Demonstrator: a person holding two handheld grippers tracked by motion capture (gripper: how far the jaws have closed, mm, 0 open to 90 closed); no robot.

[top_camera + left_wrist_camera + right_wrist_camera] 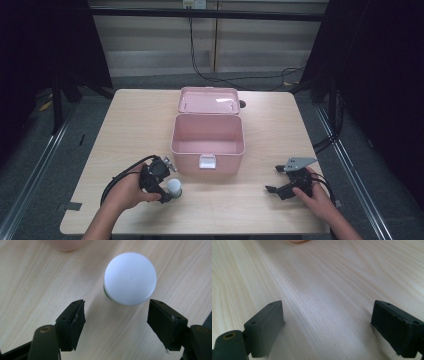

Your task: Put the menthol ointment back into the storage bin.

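High view: an open pink box (207, 142) is seen mid-table (130, 120), lid back; a white-capped bottle (174, 188) stands upright just in front of its left corner, w/ the left claw (167, 192) right beside it; the right claw (274, 186) rests well apart, holding nothing. Left gripper view: jaws are spread wide, empty; bottle (130, 278) lies just ahead, a bit right of centre, untouched. For a clean grasp, the claw should prob. be advanced until the cap is straddled, then closed. Right gripper view: jaws wide open over bare wood.
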